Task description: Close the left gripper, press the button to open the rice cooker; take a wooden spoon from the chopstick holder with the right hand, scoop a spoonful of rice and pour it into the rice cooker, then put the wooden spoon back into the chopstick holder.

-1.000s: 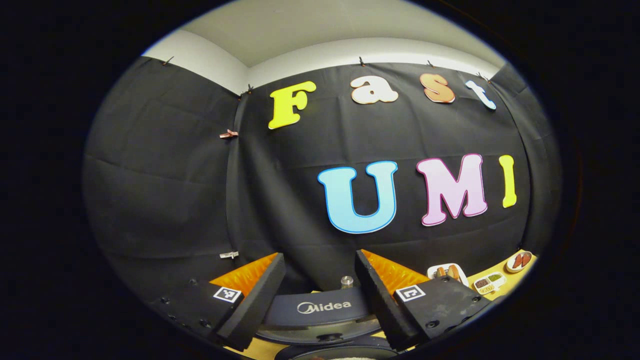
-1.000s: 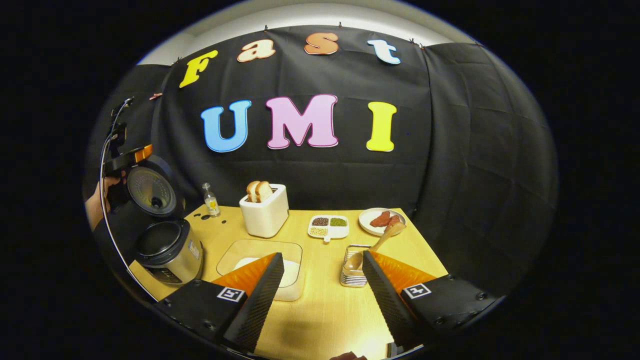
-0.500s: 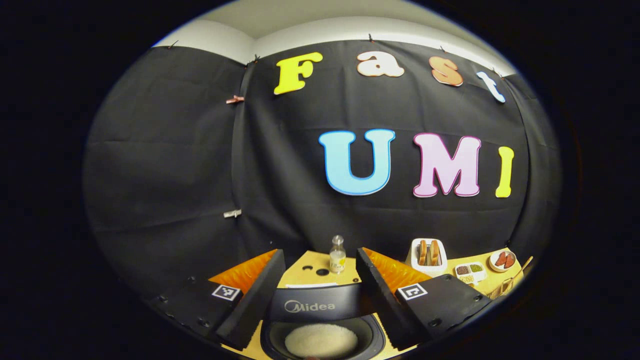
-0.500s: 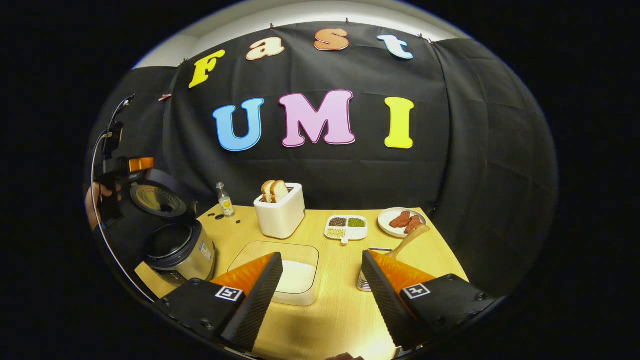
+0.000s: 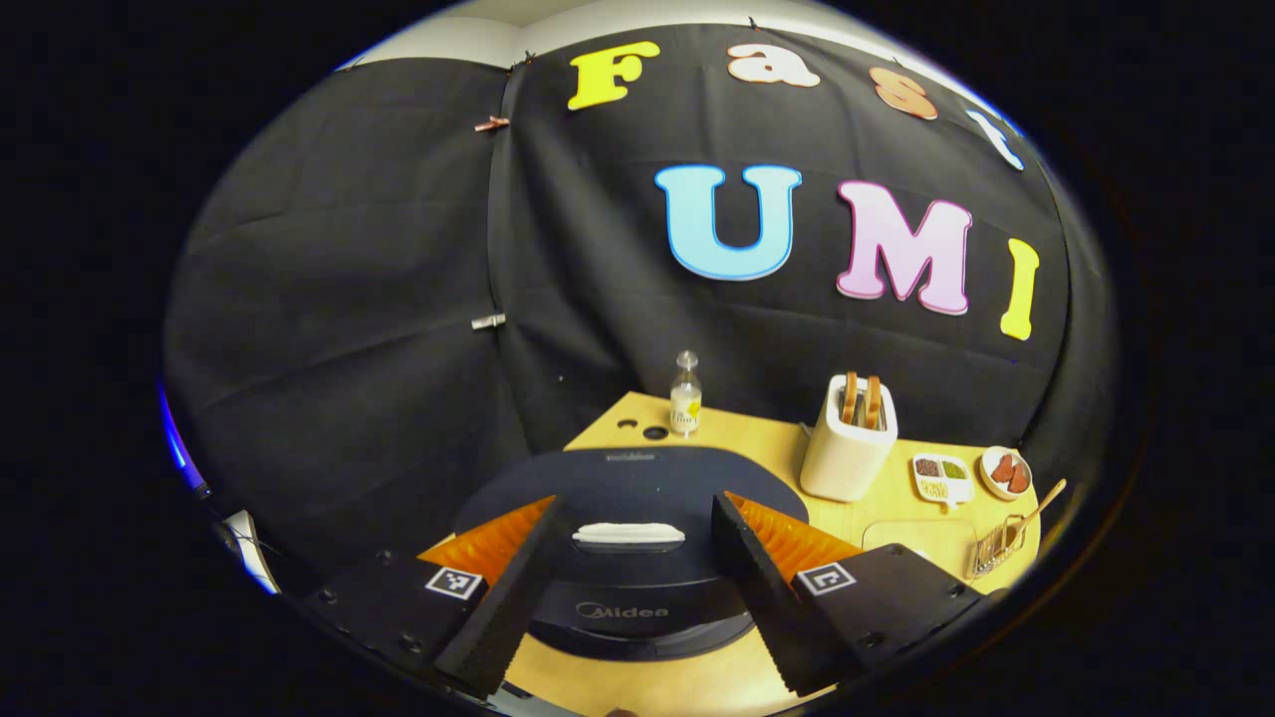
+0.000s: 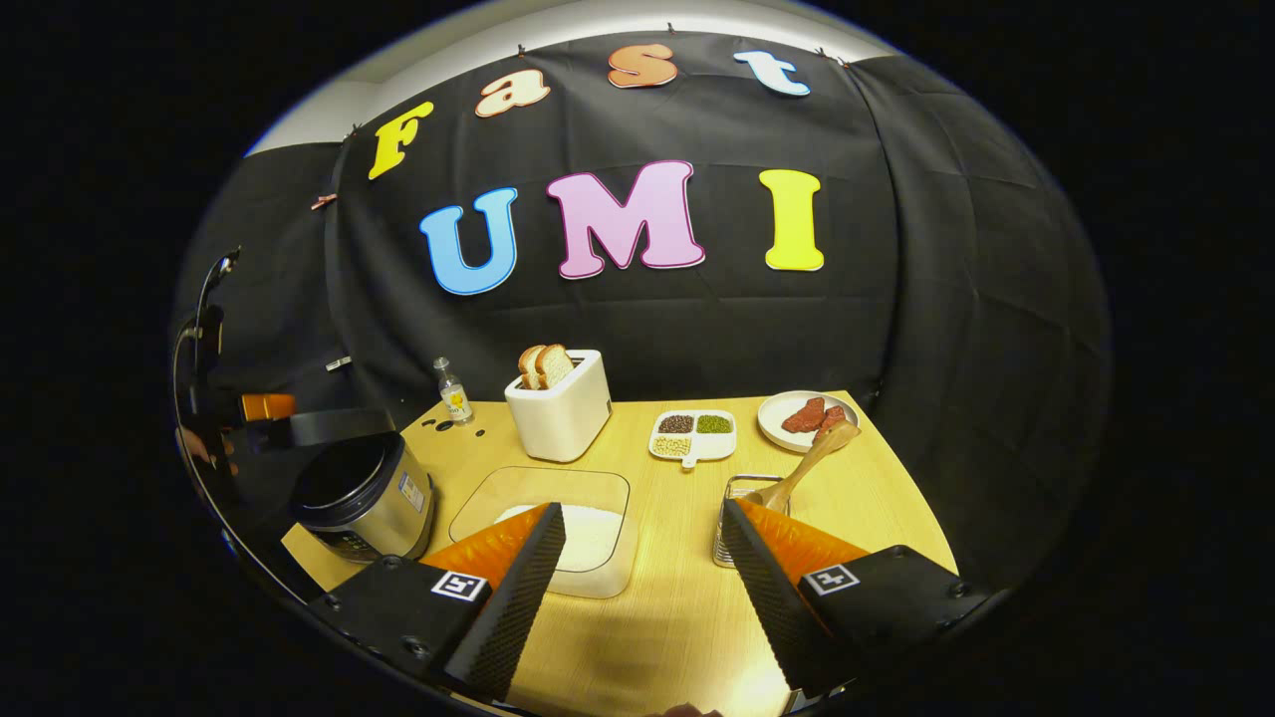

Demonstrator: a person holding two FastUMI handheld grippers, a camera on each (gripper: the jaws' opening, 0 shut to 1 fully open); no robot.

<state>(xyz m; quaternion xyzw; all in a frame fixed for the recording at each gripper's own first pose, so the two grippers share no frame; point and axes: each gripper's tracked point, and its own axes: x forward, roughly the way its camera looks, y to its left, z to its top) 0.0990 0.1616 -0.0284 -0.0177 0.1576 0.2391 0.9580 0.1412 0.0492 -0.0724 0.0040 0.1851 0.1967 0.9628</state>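
L view: rice cooker (image 5: 623,558) lid top, R view: wooden spoon (image 6: 805,463) in holder (image 6: 735,503)

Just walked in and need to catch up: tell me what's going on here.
A person holds two tongs. The left tongs hang open over the silver rice cooker with the dark lid, which lies down or nearly so. The right tongs hover open above the wooden table, holding nothing. The wooden spoon stands in the wire chopstick holder, beside the clear box of white rice.
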